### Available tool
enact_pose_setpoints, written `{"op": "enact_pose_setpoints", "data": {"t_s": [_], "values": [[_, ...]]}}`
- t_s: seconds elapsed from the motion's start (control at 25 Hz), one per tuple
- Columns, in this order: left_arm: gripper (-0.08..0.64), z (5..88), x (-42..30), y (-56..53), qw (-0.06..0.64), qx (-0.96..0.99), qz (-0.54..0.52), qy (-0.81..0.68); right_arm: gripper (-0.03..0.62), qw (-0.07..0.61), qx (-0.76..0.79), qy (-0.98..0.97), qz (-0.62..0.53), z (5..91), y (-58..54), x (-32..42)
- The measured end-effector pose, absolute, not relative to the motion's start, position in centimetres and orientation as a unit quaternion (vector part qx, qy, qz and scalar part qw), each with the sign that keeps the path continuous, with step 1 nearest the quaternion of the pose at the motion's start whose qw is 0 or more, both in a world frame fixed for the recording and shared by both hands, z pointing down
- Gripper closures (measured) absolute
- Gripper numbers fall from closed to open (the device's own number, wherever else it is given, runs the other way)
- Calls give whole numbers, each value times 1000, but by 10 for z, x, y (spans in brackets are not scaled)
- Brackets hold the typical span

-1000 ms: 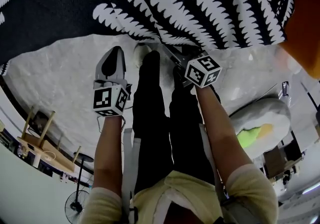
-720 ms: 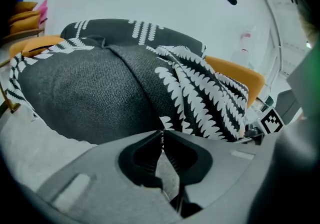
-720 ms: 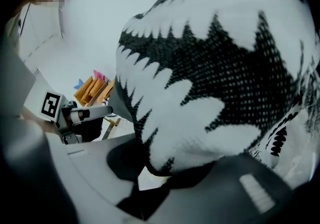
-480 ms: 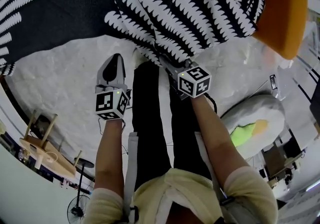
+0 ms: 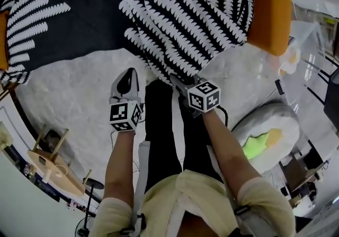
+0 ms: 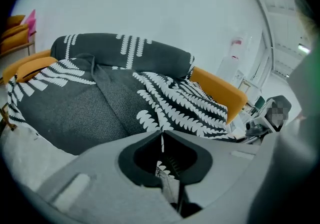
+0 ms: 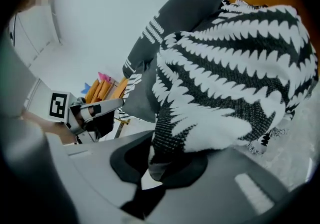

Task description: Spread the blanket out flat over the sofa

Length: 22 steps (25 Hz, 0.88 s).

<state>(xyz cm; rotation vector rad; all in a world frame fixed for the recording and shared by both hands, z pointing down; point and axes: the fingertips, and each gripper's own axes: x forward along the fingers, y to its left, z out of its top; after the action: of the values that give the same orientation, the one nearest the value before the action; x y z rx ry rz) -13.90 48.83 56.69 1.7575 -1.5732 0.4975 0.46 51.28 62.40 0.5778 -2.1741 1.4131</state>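
Closing on blanket (image 7: 230, 67), right gripper (image 7: 160, 164), apparently gripping

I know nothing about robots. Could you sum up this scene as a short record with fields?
blanket: black with white leaf pattern, rumpled over the sofa, not yet flat
sofa: orange, mostly covered
right gripper: jaws have just been closing, now pinching the blanket's edge
left gripper: jaws together, nothing clearly held

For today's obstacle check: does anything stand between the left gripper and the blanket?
Nothing visible does. The left gripper, jaws together, hangs over pale floor just short of the blanket draped on the orange sofa.
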Motion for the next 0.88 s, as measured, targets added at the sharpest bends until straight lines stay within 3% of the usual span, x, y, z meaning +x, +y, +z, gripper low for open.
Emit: {"op": "enact_pose_setpoints", "data": {"t_s": [0.88], "values": [[554,435,-156,456,349,730,179,-559,560,191,236,-824,477,432,434,-12]]}}
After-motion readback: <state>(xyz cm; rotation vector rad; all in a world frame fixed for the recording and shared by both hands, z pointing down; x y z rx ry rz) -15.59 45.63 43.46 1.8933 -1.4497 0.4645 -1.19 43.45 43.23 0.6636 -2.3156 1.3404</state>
